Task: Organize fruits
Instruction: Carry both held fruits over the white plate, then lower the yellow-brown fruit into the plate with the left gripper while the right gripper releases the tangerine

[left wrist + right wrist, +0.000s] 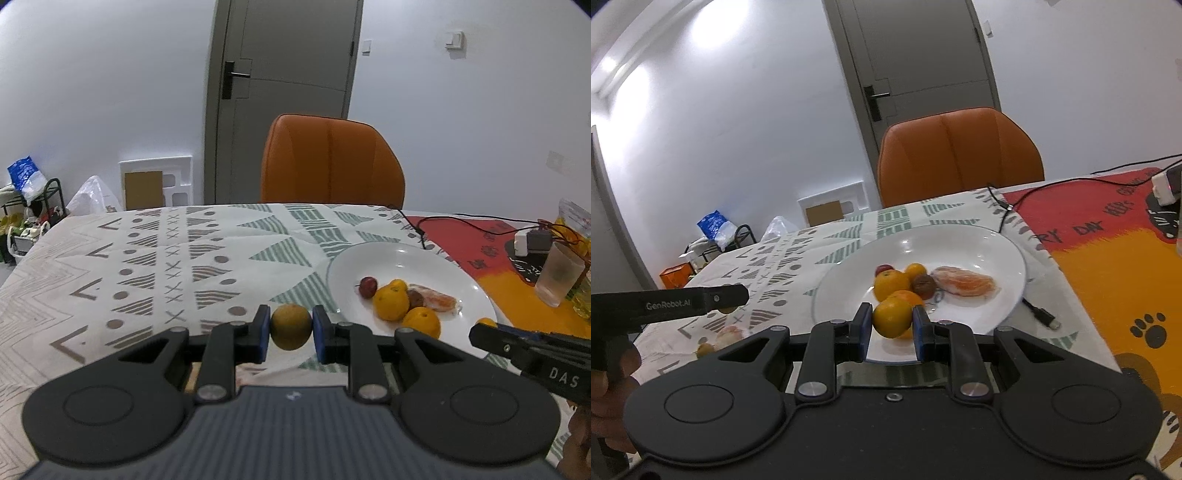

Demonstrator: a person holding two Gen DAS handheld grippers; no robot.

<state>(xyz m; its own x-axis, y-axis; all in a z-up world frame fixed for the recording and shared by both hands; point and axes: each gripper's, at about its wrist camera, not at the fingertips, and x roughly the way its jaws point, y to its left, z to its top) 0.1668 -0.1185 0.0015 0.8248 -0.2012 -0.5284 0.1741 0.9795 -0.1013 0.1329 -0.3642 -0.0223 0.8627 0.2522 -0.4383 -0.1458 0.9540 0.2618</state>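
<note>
a: both sets of jaws are clamped. left gripper (291,332) has its blue pads pressed on a dull greenish-yellow fruit (291,326), held above the patterned tablecloth (147,266), beside the plate's near-left rim.

b: and right gripper (892,325) squeezes a bright yellow-orange citrus (892,317) over the near part of the white plate (997,251).

a: what's in the plate?

b: two more oranges (891,283), a smaller one behind (916,271), a small red fruit (883,268) at the back, a dark brownish fruit (923,285) in the middle, and a peeled segment in clear wrap (966,283) to the right. they touch one another in a loose cluster.

a: around it?

b: a black cable (1039,314) with a plug lies just beside the plate's right rim, on the edge of a red and orange mat (1108,266). an orange chair (330,162) stands behind the table, a grey door (284,74) beyond it. a clear cup (559,275) sits on the mat, well apart from the plate.

a: anything unclear?

b: two small pieces lie on the cloth below the left gripper's body in the right wrist view (720,338); blurred, i can't tell what they are. the held citrus hides part of an orange behind it.
</note>
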